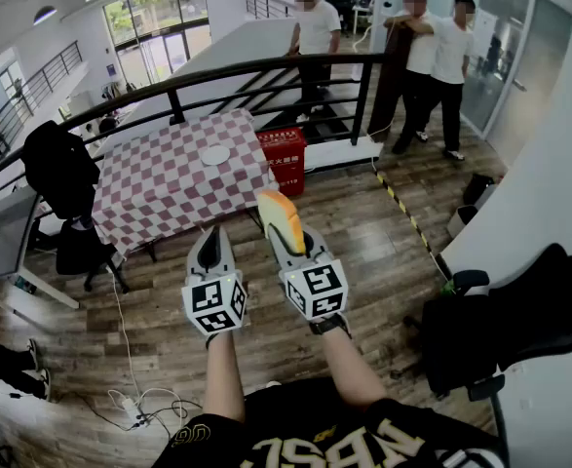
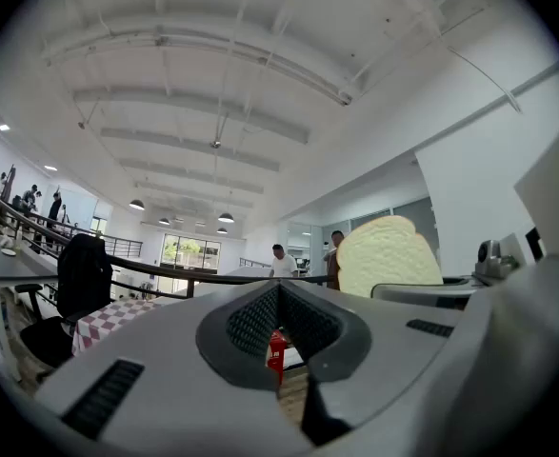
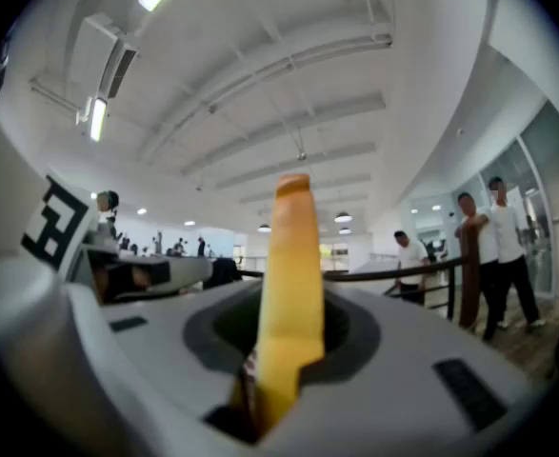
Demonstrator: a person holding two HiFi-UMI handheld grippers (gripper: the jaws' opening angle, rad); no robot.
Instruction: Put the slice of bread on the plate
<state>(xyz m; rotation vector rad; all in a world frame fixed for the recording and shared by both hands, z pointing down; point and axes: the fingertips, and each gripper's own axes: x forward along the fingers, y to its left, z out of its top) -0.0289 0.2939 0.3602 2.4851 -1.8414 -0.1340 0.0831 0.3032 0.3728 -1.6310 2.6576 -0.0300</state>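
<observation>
Red-and-white checkered cloth table (image 1: 159, 188) stands on the wood plank floor (image 1: 383, 261) by the black metal railing (image 1: 266, 66), with the small round white plate (image 1: 215, 155) on it. Just short of that table, the right gripper (image 1: 286, 236) pinches the tan-crusted bread slice (image 1: 282, 217) upright, and the left gripper (image 1: 210, 236) is pressed together, empty

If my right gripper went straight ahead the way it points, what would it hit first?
Likely the black railing, the slice of bread in the right gripper leading; depth is unclear, and the checkered table seems lower.

Nothing legible: white print on the red box (image 1: 282, 159) too small, pale lettering on the dark shirt (image 1: 363, 448) unclear.
</observation>
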